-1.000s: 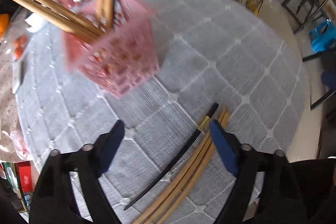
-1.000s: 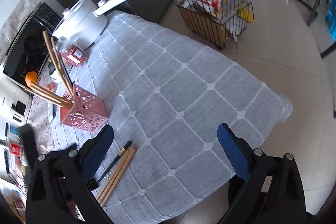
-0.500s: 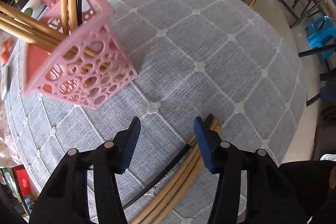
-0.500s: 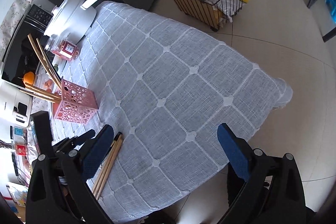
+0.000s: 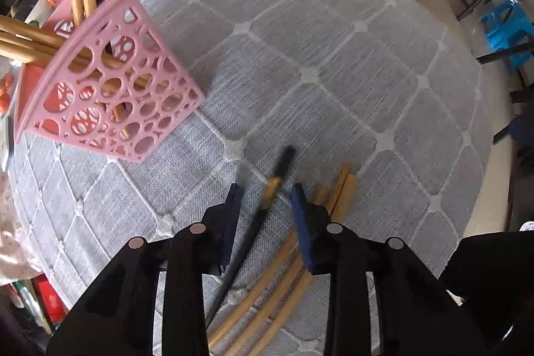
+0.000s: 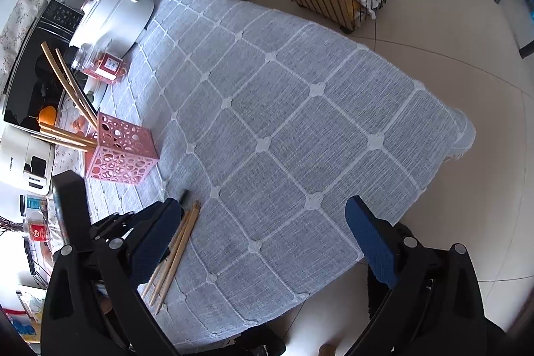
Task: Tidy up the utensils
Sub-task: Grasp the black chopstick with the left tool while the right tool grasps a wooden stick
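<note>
— Left gripper (image 5: 265, 206) points almost straight down over the black chopstick (image 5: 267, 199), its jaws half closed and just now closing in, with the stick lying between them. Whether the pads touch it yet I cannot tell.

— Why that one and not the bamboo chopsticks (image 5: 337, 192)?

— It lies apart from the bundle, just to their left, so I judge the fingers can straddle it alone; the right pad sits in the narrow gap between it and the bamboo.

— And the other tool?

— Right gripper (image 6: 263, 229) hangs wide open over the table's near edge, holding nothing, likely kept clear while the left one works.

— Where is everything meant to go?

— Further along the grey tablecloth (image 5: 333, 39) stands the pink perforated holder (image 5: 110, 95), upright, with several bamboo sticks and a dark one already leaning out of it. Beyond it are a jar (image 6: 100, 62) and a white pot (image 6: 113, 15).
</note>
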Available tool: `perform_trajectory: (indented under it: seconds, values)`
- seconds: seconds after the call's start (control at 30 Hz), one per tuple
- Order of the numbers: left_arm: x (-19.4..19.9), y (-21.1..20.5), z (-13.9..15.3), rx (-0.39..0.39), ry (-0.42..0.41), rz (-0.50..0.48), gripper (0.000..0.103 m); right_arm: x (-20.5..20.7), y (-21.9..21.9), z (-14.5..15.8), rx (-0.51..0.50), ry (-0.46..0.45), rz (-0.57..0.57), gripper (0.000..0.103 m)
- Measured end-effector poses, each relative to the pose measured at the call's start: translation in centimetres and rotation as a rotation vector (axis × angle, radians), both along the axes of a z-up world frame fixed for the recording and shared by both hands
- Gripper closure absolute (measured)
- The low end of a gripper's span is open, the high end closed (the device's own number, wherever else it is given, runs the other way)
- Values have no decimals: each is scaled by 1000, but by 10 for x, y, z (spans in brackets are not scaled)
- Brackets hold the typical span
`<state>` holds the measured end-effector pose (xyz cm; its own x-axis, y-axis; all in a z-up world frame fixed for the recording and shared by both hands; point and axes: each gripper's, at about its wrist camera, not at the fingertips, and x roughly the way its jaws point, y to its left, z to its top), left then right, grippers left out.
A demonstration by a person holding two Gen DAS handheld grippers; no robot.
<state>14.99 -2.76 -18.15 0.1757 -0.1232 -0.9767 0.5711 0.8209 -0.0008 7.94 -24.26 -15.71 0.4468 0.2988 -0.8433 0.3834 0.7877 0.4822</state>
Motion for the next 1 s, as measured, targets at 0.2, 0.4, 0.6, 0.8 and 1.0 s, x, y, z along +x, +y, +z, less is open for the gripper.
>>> perform_trajectory:
  seconds: [0.2,0.4,0.6,0.8,1.0]
  values:
    - [-3,32,8,-27,-31,41,93,7,35,-1,-8,4,62,8]
    - [-9,87,44,-71,-110,122,97,26,87,-25,18,91,161,52]
    - [-28,129,69,-102,-168,142,97,41,121,-44,-22,134,164,75]
    - [-38,140,87,-139,-202,143,97,48,136,-48,-40,149,136,84]
    - [-33,114,82,-134,-222,144,97,51,147,-44,-99,110,131,88]
